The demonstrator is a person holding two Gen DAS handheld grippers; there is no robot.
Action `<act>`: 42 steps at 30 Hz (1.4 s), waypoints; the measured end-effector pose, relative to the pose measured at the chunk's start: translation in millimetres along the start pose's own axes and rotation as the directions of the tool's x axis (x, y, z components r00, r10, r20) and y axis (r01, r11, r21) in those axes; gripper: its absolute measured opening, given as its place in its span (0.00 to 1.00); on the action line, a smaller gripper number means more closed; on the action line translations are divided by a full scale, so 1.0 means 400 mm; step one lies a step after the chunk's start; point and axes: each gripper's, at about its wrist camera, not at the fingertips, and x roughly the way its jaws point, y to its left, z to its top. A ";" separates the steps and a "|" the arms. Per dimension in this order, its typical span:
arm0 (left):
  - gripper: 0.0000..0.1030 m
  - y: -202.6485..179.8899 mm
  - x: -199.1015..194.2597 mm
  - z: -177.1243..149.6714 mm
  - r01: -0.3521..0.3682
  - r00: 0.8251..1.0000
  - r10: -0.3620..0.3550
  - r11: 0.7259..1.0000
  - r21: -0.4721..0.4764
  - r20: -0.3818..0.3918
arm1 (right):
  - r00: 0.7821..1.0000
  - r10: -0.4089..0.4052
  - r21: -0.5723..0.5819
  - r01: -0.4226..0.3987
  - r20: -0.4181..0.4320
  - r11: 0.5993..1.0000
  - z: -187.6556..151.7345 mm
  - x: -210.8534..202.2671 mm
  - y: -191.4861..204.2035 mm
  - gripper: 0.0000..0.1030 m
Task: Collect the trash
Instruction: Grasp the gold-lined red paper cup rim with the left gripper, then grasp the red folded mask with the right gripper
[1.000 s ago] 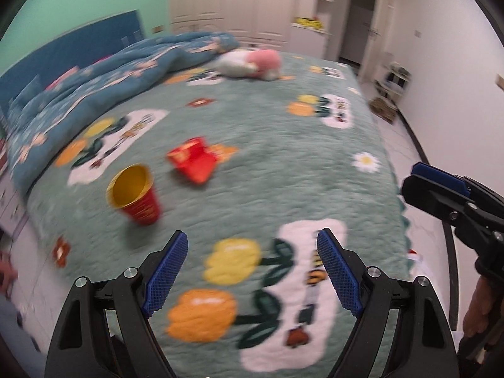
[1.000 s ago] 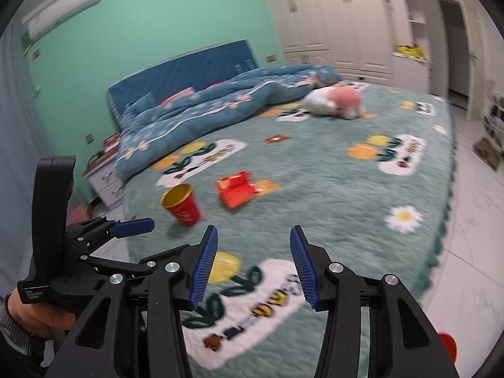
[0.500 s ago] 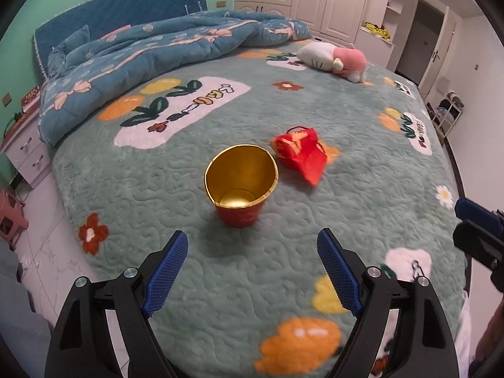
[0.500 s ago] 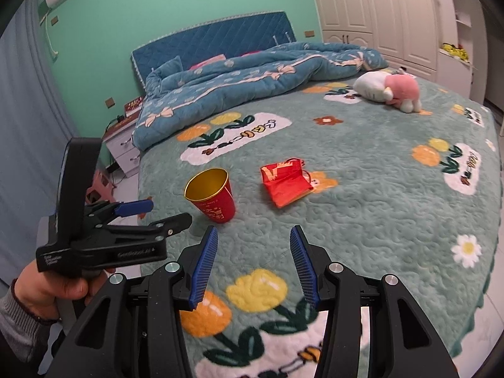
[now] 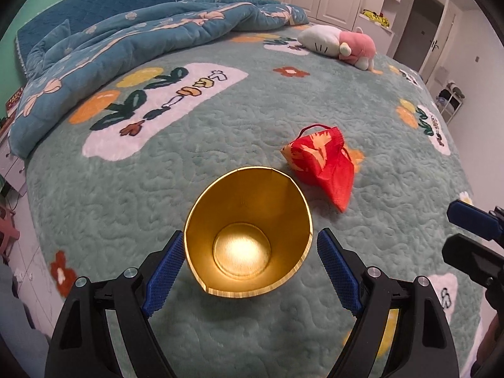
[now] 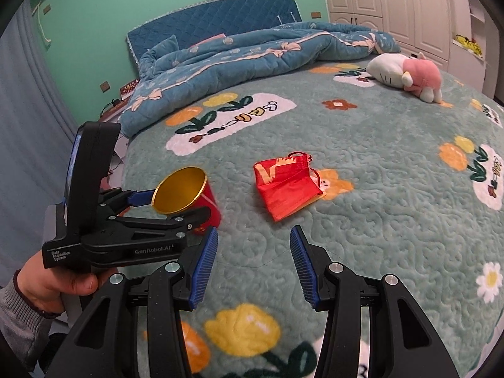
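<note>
Two pieces of trash on the green quilted bed cover (image 5: 220, 145): a red paper cup (image 5: 249, 236) with a gold lining, and a crumpled red face mask (image 5: 321, 160) just beyond it to the right. Cup upright near the left edge of the bed, mouth open toward the left wrist camera, bottom bare. Left gripper (image 5: 249, 269) with jaws wide, one blue pad (image 5: 163, 271) on each side of the cup, the left pad close against the rim, the right pad a little apart from it; no squeeze visible. From the right wrist view, same left gripper (image 6: 176, 204) straddling the cup (image 6: 189, 193), held in a hand (image 6: 60, 283) with a grey sleeve. Right gripper (image 6: 252, 261) low over the bed cover, jaws wide and holding nothing, aimed toward the mask (image 6: 286, 186), well short of it. Mask flat on the cover, ear loops showing, partly over an orange flower print. Farther back, a rumpled blue quilt (image 6: 252, 53) against the blue headboard (image 6: 214, 19), and a white and pink plush toy (image 6: 406, 72) lying near the far side.
</note>
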 end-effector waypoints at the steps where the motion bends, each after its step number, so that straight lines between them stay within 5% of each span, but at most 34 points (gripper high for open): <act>1: 0.81 -0.001 0.006 0.003 0.000 1.000 0.000 1.000 0.002 -0.002 | 1.000 0.002 0.002 -0.002 -0.003 1.000 0.004 0.010 -0.004 0.47; 6: 0.79 -0.006 0.033 0.014 0.003 1.000 -0.003 0.999 0.041 0.002 | 1.000 0.006 0.007 -0.006 -0.020 1.000 0.017 0.053 -0.017 0.47; 10: 0.62 -0.004 0.059 0.024 0.021 1.000 -0.020 0.998 0.060 -0.023 | 0.999 0.012 0.015 -0.012 -0.032 1.000 0.028 0.091 -0.026 0.47; 17: 0.49 0.006 0.058 0.023 0.026 0.999 -0.024 0.996 0.088 -0.027 | 0.999 0.020 0.017 -0.019 -0.047 1.000 0.047 0.158 -0.031 0.47; 34: 0.48 0.020 0.068 0.024 0.050 0.999 -0.049 0.998 0.045 -0.022 | 0.996 -0.048 -0.064 0.043 -0.080 0.997 0.076 0.337 -0.045 0.53; 35: 0.48 0.021 0.070 0.026 0.051 0.999 -0.050 0.998 0.043 -0.021 | 0.995 -0.050 -0.067 0.044 -0.086 0.997 0.076 0.345 -0.045 0.47; 36: 0.48 0.022 0.072 0.026 0.052 0.998 -0.052 0.998 0.040 -0.021 | 0.994 -0.058 -0.076 0.051 -0.093 0.996 0.074 0.351 -0.046 0.27; 39: 0.48 0.023 0.075 0.027 0.053 0.998 -0.052 0.998 0.035 -0.020 | 0.994 -0.055 -0.081 0.047 -0.096 0.996 0.066 0.351 -0.047 0.07; 42: 0.48 0.019 0.072 0.026 0.045 0.999 -0.044 0.998 0.035 -0.018 | 0.995 -0.045 -0.075 0.039 -0.084 0.996 0.060 0.333 -0.051 0.02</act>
